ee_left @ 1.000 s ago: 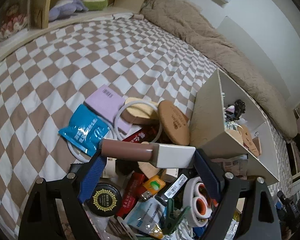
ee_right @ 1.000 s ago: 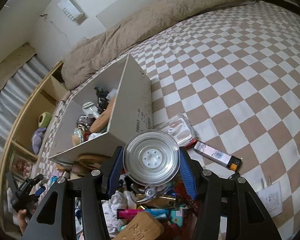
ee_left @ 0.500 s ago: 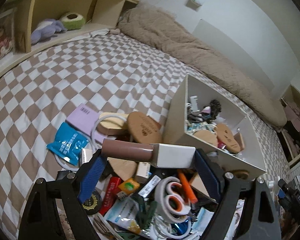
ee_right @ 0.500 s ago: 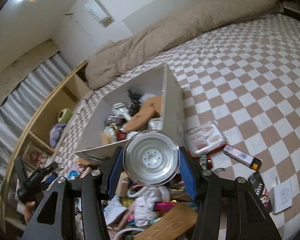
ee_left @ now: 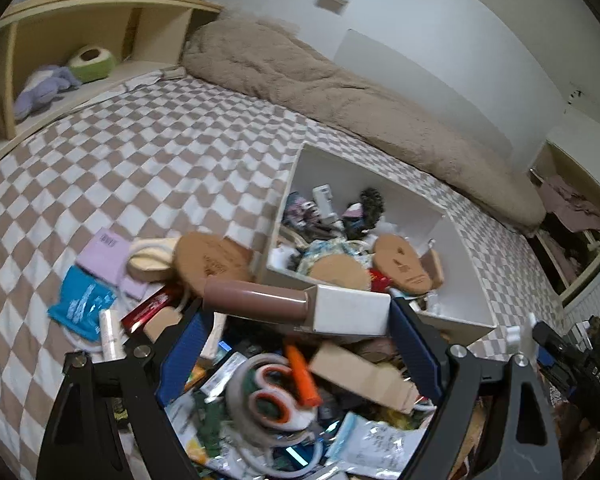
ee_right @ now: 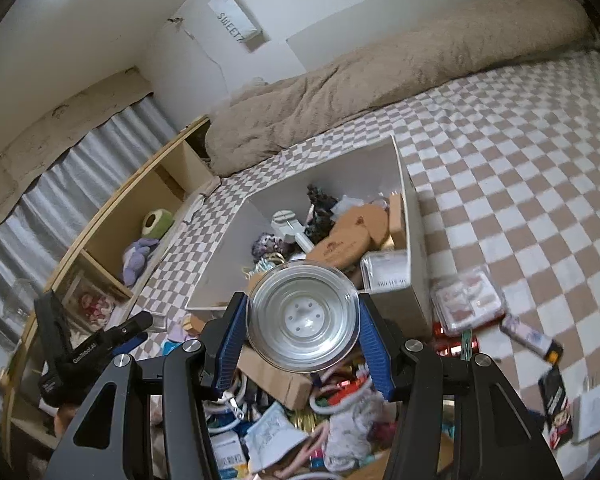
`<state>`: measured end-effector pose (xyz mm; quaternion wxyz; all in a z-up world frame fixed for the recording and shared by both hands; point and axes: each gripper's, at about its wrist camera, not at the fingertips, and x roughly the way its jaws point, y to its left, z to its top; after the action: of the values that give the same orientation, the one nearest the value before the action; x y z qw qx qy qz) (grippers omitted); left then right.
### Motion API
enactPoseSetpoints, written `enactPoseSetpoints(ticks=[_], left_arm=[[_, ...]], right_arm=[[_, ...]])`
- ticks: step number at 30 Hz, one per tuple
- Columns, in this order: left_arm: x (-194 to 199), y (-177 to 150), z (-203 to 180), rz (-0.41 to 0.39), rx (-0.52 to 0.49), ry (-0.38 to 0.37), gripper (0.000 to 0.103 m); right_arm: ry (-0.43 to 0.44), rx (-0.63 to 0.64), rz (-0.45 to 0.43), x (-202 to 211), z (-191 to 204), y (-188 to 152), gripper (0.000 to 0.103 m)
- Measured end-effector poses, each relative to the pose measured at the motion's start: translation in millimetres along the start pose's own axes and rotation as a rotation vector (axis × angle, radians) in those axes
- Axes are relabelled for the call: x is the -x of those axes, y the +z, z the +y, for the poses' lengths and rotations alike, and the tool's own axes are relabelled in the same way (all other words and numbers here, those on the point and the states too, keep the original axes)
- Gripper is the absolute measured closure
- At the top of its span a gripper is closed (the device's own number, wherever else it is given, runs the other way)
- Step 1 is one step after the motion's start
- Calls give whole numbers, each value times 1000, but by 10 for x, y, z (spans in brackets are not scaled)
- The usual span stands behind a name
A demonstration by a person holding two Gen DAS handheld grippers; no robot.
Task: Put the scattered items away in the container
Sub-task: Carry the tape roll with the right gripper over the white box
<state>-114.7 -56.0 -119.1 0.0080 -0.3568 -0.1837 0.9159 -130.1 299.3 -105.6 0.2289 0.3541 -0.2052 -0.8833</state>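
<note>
1. Right now I am in the carrying step: both grippers are loaded and pointed toward the white box (ee_left: 456, 248) on the checkered bedspread (ee_left: 140, 168).
2. My left gripper (ee_left: 296, 312) is clamped on a lipstick tube (ee_left: 296, 306), brown barrel to the left and white cap to the right, held crosswise between the blue pads (ee_left: 180, 344).
3. My right gripper (ee_right: 303, 320) is clamped on a clear round jar (ee_right: 303, 318), its bottom facing the camera.
4. The tube hangs above the loose pile (ee_left: 292, 392), just short of the box's near wall; in the right wrist view the jar sits over the near corner of the box (ee_right: 412, 248).
5. I judge the next move to be: carry each load forward over the rim, lower it into a free gap and only then let the jaws part. The box already holds 2 cork discs (ee_left: 400, 258), a hair claw (ee_left: 370, 200) and other small things, so I would aim for the emptier far side.
6. Much sorting remains: scissors (ee_left: 276, 396), a blue packet (ee_left: 82, 308), a purple card (ee_left: 104, 254) and a lighter (ee_right: 534, 340) lie outside the box.
7. What I cannot read: the jar hides the box's near rim in the right wrist view, so its clearance is unclear. The pile is blurred, and many pieces there cannot be named. The other handset (ee_right: 72, 356) shows only partly at the frame edge.
</note>
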Motion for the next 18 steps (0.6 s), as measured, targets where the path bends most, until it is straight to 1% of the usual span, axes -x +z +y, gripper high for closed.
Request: enactPoseSetpoints(ticks=[3, 7, 10, 15, 18], left_arm=[[-10, 111, -165, -16, -28, -6, 14], [-53, 244, -367, -15, -53, -37, 14], [-90, 335, -494, -21, -73, -45, 14], [-230, 455, -644, -25, -98, -63, 14], [-358, 440, -684, -17, -121, -59, 14]], right_arm=[[-10, 27, -12, -26, 71, 126, 48], [-27, 66, -24, -66, 127, 308, 48], [-34, 78, -31, -129, 144, 427, 48], [-32, 53, -18, -301, 87, 444, 48], [-83, 57, 10, -459, 27, 400, 48]])
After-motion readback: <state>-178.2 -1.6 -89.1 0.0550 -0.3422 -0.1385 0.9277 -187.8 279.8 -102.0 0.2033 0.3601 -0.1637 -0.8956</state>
